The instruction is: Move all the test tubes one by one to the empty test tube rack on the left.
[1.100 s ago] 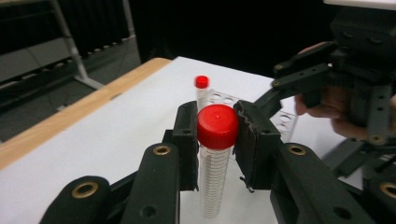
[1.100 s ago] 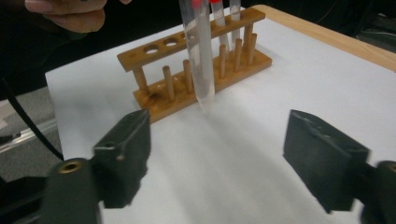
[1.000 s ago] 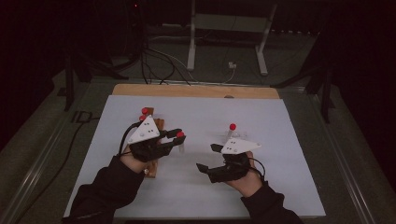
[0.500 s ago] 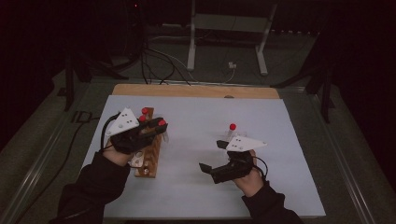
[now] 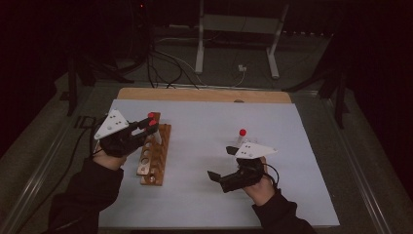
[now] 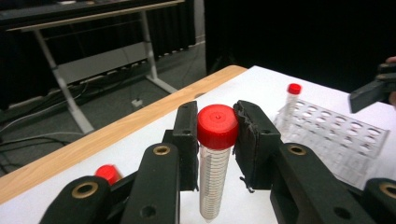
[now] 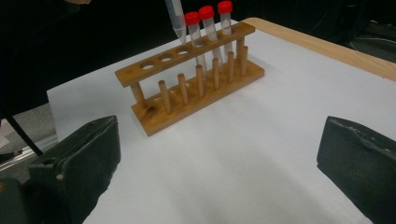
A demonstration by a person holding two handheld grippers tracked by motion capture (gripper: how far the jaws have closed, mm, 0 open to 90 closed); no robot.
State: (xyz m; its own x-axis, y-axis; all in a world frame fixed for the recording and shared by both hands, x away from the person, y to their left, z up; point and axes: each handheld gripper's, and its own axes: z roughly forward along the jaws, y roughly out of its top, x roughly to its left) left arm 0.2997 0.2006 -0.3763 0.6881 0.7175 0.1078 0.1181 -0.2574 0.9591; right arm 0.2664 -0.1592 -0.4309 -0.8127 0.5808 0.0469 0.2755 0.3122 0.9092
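My left gripper is shut on a clear tube with a red cap and holds it upright. From above, the left gripper hovers at the far end of a wooden tube rack. In the right gripper view the held tube's tip hangs just above the wooden rack, beside three red-capped tubes standing in it. My right gripper rests at the table's right; its jaws have just been opening and stand open with nothing between them.
A clear plastic rack lies near the right gripper, with one red-capped tube standing in it. A white sheet covers the table, with a wooden edge at the back. Cables and a metal stand lie beyond.
My left gripper has carried the tube left and away, from mid-table to above the wooden rack's far end. The right gripper's jaws have spread wider while the hand stayed put.
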